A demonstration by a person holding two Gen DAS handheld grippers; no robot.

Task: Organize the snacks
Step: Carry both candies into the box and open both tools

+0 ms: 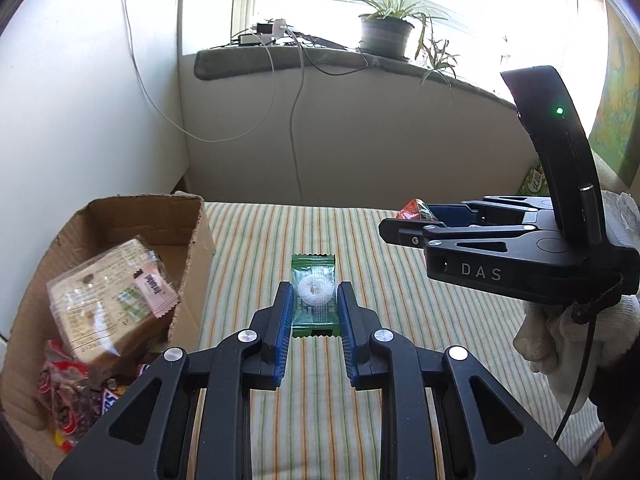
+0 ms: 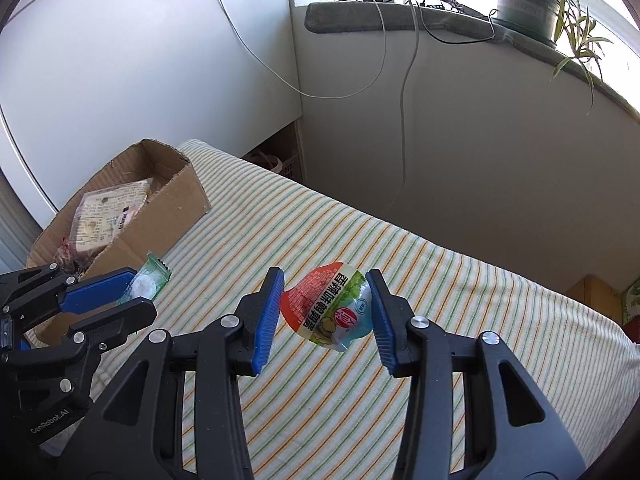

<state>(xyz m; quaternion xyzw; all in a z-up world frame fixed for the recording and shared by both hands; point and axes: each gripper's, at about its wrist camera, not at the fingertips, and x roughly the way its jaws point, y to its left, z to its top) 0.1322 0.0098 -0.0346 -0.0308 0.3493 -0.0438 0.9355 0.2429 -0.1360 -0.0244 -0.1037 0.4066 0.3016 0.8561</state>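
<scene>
My left gripper [image 1: 314,298] is shut on a green candy packet [image 1: 313,296] with a white ring inside, held above the striped cloth. It also shows in the right wrist view [image 2: 146,284], beside the box. My right gripper [image 2: 326,306] is shut on a round red-and-blue snack cup [image 2: 328,306], held above the cloth. In the left wrist view the right gripper [image 1: 404,222] is at the right with the cup [image 1: 414,209] peeking out. A cardboard box [image 1: 192,240] at the left holds a wrapped bread pack [image 1: 108,300] and several snack packets.
The striped cloth [image 1: 320,400] covers the table. A white cabinet [image 1: 80,100] stands behind the box. A windowsill with a potted plant [image 1: 386,32], chargers and hanging cables [image 1: 296,120] is at the back. A green package [image 1: 534,182] lies at the far right.
</scene>
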